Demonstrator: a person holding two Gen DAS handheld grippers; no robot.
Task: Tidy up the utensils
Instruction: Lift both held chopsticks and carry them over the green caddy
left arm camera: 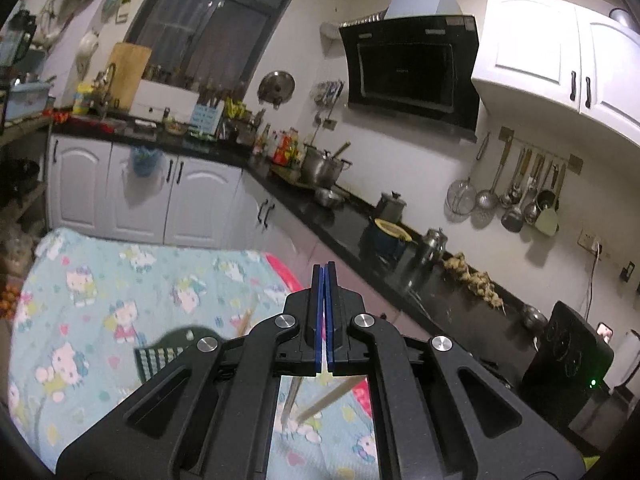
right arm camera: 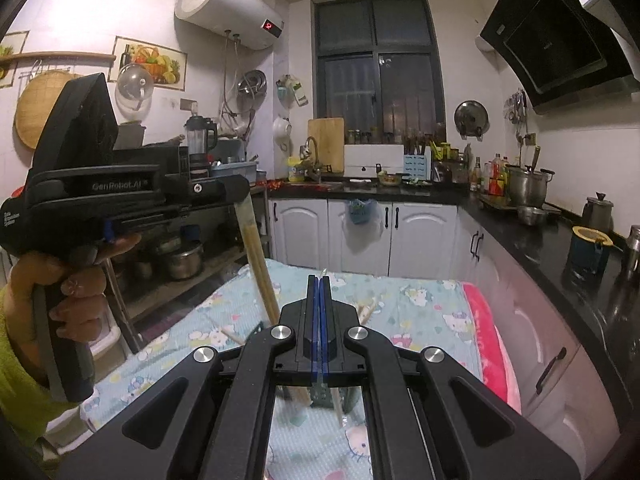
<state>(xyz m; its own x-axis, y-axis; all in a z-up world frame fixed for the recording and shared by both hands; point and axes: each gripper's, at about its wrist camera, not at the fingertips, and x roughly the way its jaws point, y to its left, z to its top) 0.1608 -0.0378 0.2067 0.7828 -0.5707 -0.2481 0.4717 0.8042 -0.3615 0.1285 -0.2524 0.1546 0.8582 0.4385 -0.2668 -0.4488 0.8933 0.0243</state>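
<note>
We hold both claws clenched above the table [right arm camera: 420, 296], the left claw [right arm camera: 240, 192] gripping chopsticks [right arm camera: 256, 252] upright for the basket [left arm camera: 160, 354], the right claw [right arm camera: 319, 280] grasping nothing visible.

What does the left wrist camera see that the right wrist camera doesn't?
Only the left wrist view: ladles hanging on the wall and white upper cabinets. Only the right wrist view: a white water heater and the hand holding the left gripper, whose fingers pinch chopsticks. Both: the dark window, the range hood and the cartoon-cat cloth.
</note>
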